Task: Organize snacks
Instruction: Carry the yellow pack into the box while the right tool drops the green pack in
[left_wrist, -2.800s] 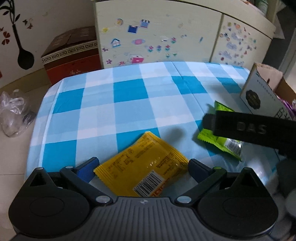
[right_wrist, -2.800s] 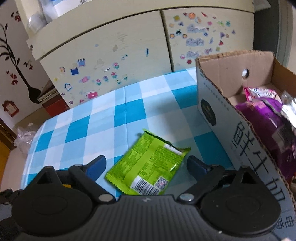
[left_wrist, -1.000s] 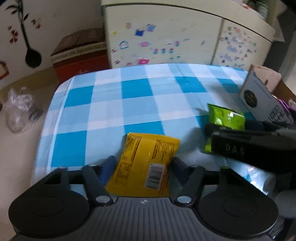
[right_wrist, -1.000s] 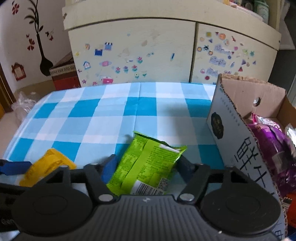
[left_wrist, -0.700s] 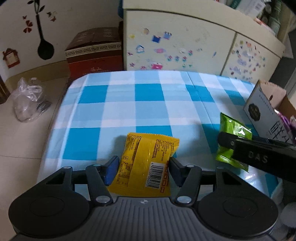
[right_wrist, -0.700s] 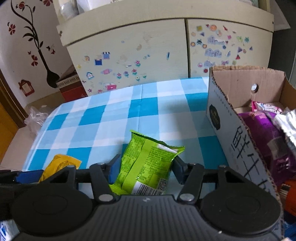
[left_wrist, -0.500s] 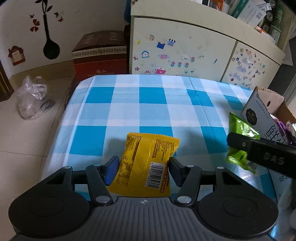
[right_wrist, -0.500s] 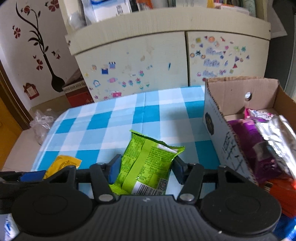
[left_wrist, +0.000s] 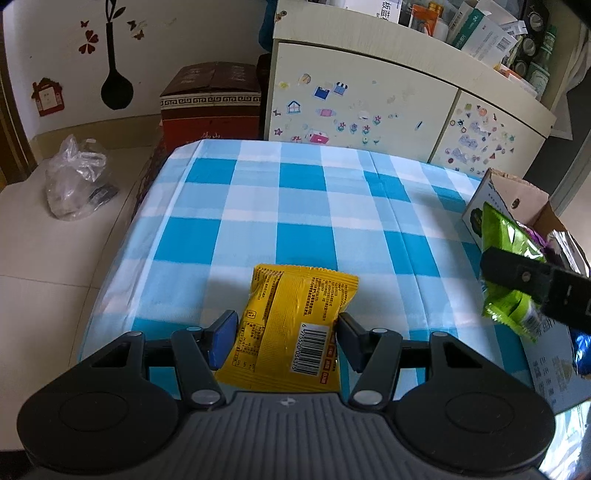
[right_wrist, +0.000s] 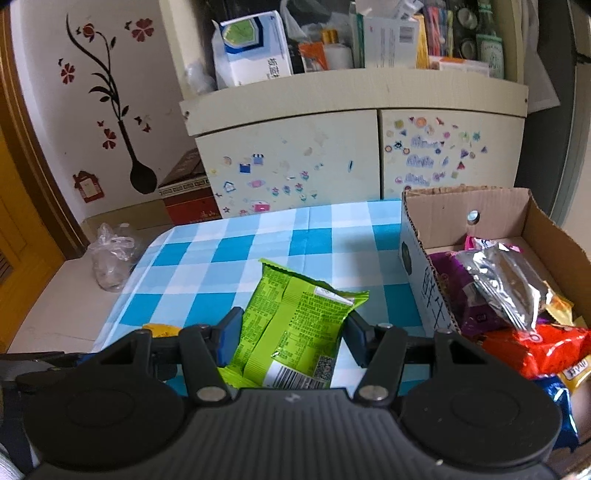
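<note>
Gripping one snack each, the two tools hang above the checked tabletop (left_wrist: 303, 206) beside the box (right_wrist: 417, 258): the left tool (left_wrist: 282, 332) is clamped on a yellow pack (left_wrist: 291, 325), its two fingers pressing the pack's long edges near the barcode end, and the right tool (right_wrist: 291, 334) is clamped the same way on a green pack (right_wrist: 295, 325). Both packs look lifted clear of the cloth, the yellow one well to the left of the box, the green one just beside the box's near wall and, in the left wrist view, level with its rim. The box already holds a heap of purple, silver, orange and blue packs, so space inside looks tight toward its near end. By their look the two packs are light, air-puffed film pillows: soft, crinkly and slick, likely to bulge or slide if squeezed across the middle, and any brittle contents could crush under hard pressure. The surest hold is probably the one shown, across the narrow width and low on the body, or on the flat crimped seam at either end, where the film is stiff. Released over the box, each should drop flat rather than bounce.
</note>
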